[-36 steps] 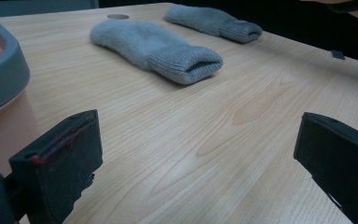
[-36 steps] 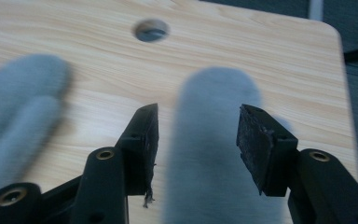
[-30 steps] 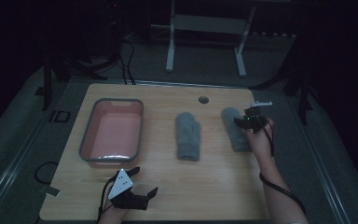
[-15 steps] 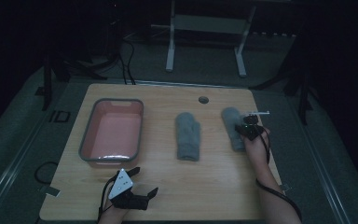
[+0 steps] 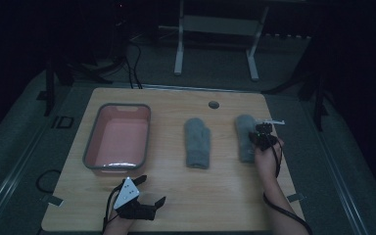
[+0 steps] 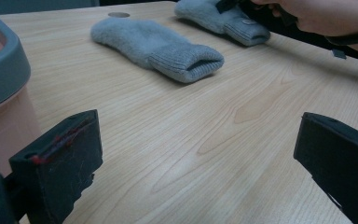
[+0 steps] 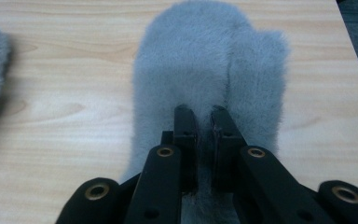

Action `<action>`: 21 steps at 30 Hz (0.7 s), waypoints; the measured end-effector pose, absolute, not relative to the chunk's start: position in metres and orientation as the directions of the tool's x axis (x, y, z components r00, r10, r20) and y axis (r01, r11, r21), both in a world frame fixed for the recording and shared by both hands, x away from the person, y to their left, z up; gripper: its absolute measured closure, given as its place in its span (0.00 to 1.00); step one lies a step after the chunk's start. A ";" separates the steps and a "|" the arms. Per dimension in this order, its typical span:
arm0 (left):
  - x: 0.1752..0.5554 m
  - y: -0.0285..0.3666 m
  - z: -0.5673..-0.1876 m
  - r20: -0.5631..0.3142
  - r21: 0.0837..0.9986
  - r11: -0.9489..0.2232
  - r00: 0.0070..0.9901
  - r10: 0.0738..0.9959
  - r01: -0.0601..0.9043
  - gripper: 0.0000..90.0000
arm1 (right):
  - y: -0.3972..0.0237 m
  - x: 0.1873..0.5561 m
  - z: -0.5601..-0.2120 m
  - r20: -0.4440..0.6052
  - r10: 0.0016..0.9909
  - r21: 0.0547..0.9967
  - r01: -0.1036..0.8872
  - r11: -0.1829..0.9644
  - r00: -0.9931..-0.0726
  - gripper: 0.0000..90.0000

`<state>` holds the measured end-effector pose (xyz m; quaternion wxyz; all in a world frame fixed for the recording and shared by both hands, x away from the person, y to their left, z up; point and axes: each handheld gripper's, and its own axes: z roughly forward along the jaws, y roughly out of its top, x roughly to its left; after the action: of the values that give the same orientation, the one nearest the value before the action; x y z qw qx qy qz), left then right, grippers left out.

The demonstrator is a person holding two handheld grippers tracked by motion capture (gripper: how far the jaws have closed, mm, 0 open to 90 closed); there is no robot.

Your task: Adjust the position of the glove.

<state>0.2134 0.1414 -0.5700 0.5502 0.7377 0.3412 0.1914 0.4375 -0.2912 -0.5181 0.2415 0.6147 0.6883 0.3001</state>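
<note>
Two grey fuzzy mittens lie on the wooden table (image 5: 225, 196). The middle mitten (image 5: 197, 143) (image 6: 154, 44) lies alone with its cuff toward me. My right gripper (image 5: 260, 134) (image 7: 204, 112) sits on top of the right mitten (image 5: 245, 128) (image 7: 209, 60). Its jaws have just been closing and now pinch a fold of the fur between them. My left gripper (image 5: 151, 190) (image 6: 200, 154) rests near the table's front edge. Its jaws stand wide open, with nothing between them.
A pink tub with a grey rim (image 5: 92, 139) (image 6: 0, 70) stands at the left of the table, just beyond the left gripper. A small round hole (image 5: 213, 105) is in the table's far edge. Cables and a white stand lie on the floor behind.
The right gripper has come down onto the right mitten, shifting slightly toward me, and its jaws have closed on the fur. The left gripper has stayed put.
</note>
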 end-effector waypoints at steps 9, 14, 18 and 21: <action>0.213 0.140 -0.570 -0.090 0.942 -0.165 0.694 0.714 0.292 0.02 | -0.290 0.418 -0.527 0.046 0.990 0.688 0.723 0.064 -0.131 0.92; 0.213 0.140 -0.570 -0.089 0.941 -0.168 0.695 0.713 0.292 0.02 | -0.291 0.417 -0.534 0.053 0.989 0.686 0.725 0.066 -0.140 0.87; 0.213 0.140 -0.570 -0.090 0.942 -0.166 0.694 0.714 0.293 0.02 | -0.294 0.415 -0.533 0.075 0.983 0.695 0.716 0.069 -0.168 0.71; 0.213 0.140 -0.570 -0.092 0.942 -0.164 0.697 0.711 0.292 0.02 | -0.297 0.411 -0.529 0.062 0.973 0.713 0.692 0.112 -0.222 0.59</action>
<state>0.2135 0.1403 -0.5703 0.5503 0.7386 0.3395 0.1905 0.4111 -0.2967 -0.5289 0.2193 0.5840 0.7128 0.3207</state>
